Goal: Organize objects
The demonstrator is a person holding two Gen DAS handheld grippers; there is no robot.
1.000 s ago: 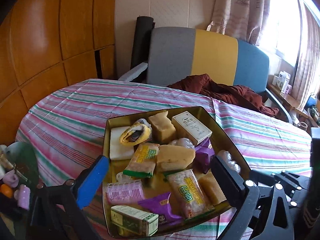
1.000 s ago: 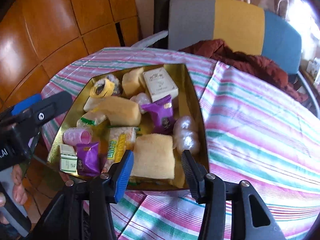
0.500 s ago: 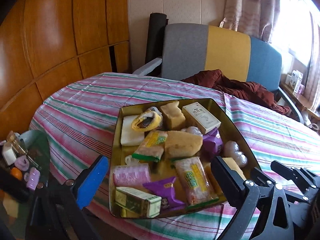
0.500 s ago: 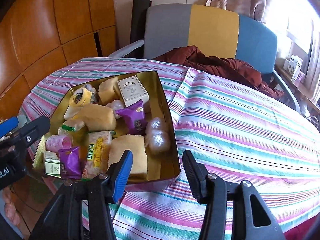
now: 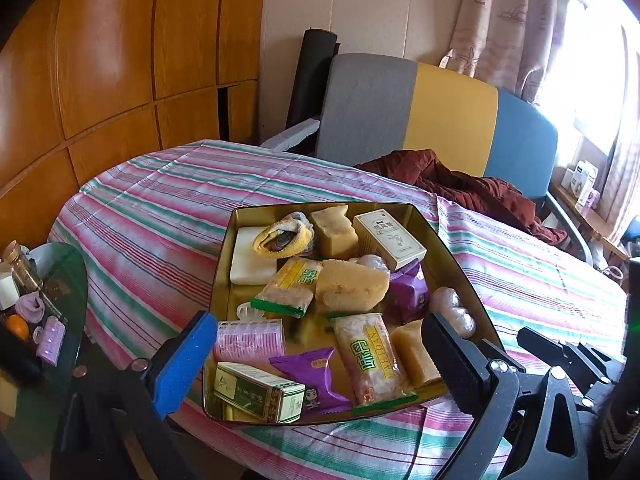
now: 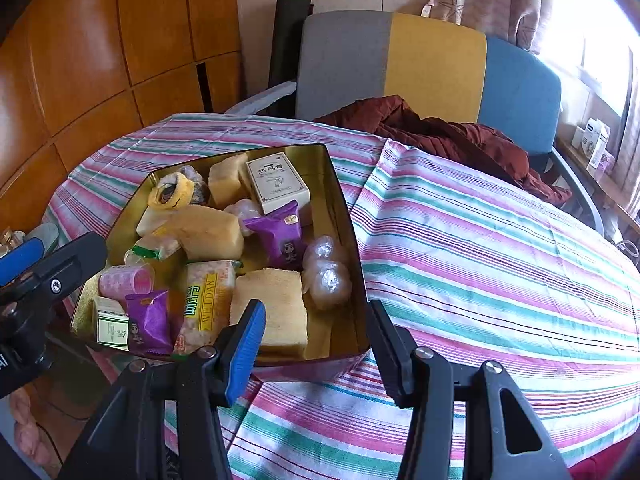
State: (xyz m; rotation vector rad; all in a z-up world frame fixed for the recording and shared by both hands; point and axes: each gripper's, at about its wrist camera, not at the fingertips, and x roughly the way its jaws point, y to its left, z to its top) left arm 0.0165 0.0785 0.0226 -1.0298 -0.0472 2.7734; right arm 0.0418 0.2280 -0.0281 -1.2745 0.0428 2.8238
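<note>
Right wrist: right tongs (image 6: 316, 344) agape, empty, over tin (image 6: 344, 216).

Gold tin (image 5: 440, 236) (snack-filled) on striped tablecloth (image 5: 152, 216)

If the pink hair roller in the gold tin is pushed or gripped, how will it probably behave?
The pink hair roller lies on its side as a cylinder, so a push may make it roll, though the green box and purple packet beside it may stop it. It looks hollow and ribbed, so probably light and not slippery.
</note>
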